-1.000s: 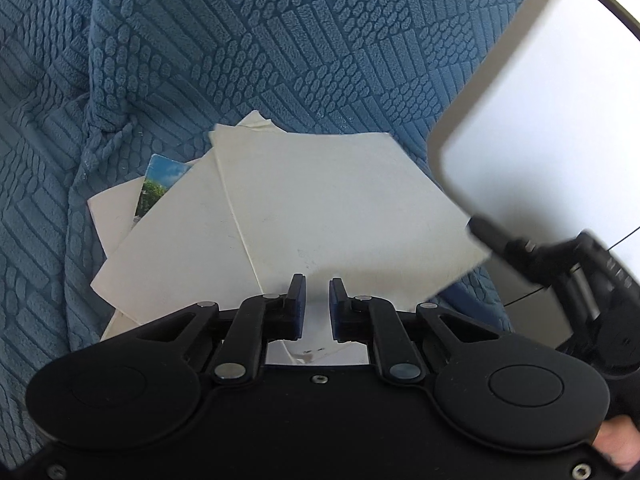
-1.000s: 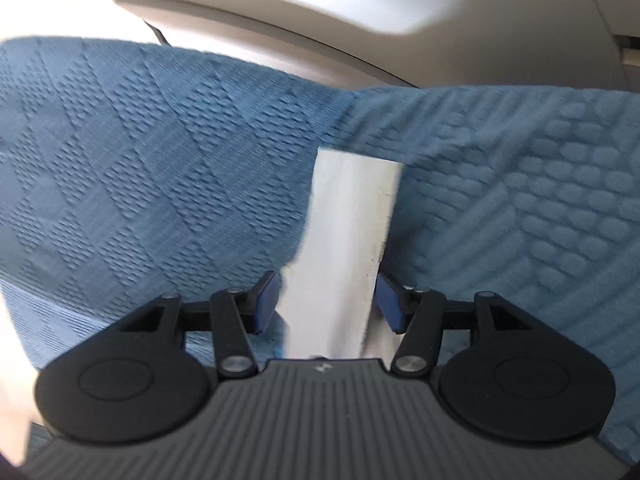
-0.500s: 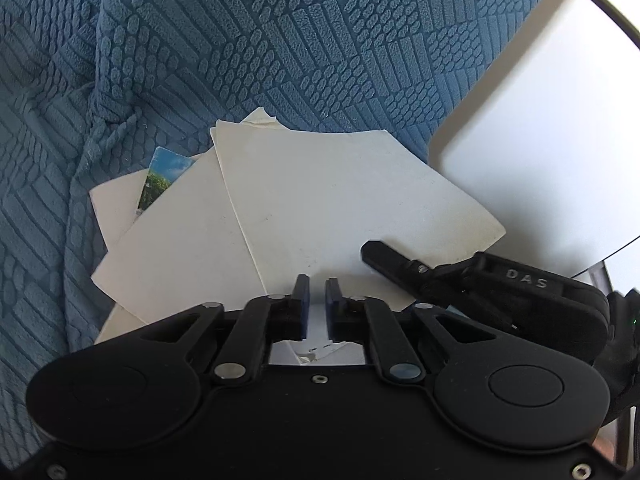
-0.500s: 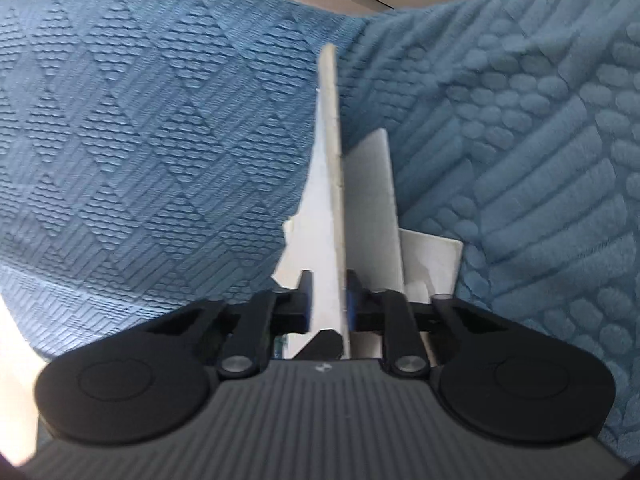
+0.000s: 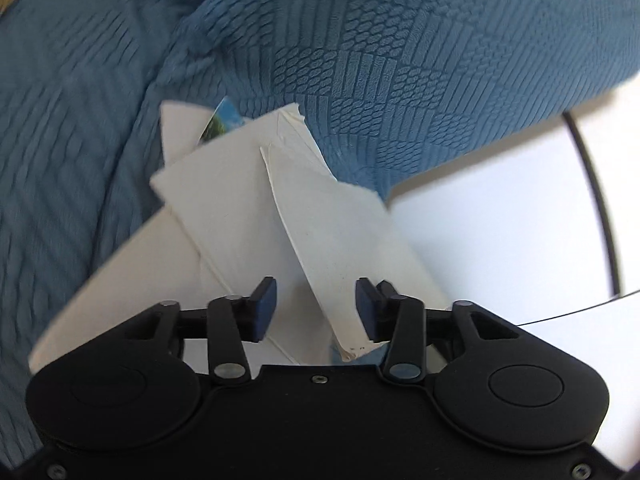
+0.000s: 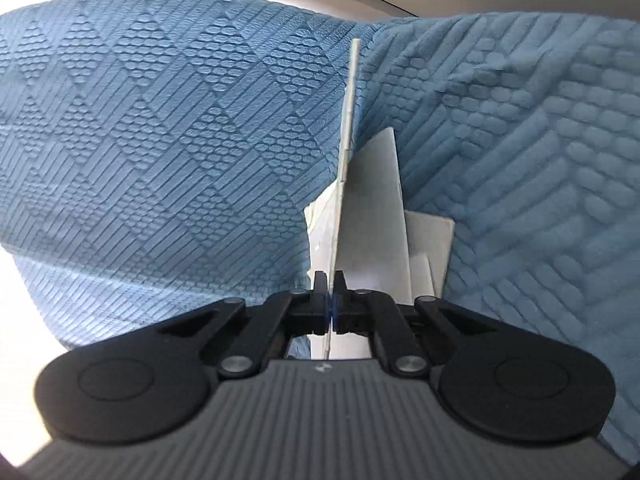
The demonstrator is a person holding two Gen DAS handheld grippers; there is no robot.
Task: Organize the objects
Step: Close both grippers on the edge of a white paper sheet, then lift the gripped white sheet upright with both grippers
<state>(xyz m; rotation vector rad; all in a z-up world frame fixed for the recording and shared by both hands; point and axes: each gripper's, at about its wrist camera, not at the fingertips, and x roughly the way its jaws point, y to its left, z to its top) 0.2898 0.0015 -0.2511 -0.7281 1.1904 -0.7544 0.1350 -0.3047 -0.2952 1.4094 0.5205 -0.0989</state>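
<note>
A loose pile of white cards lies on blue textured sofa fabric. A printed photo card peeks out at the pile's far end. My left gripper hangs over the near end of the pile and its jaws are opening. One white card stands tilted between them, and the pads do not press on it. My right gripper is shut on a white card seen edge-on, rising straight ahead. More white cards lean behind it to the right.
A white smooth surface borders the sofa on the right of the left wrist view, with a thin black cable across it. Blue sofa cushions fill the right wrist view on both sides of the cards.
My left gripper let go of the cards, opened, rolled and shifted sideways. My right gripper closed from wide open onto one card's edge and has left the left wrist view.
</note>
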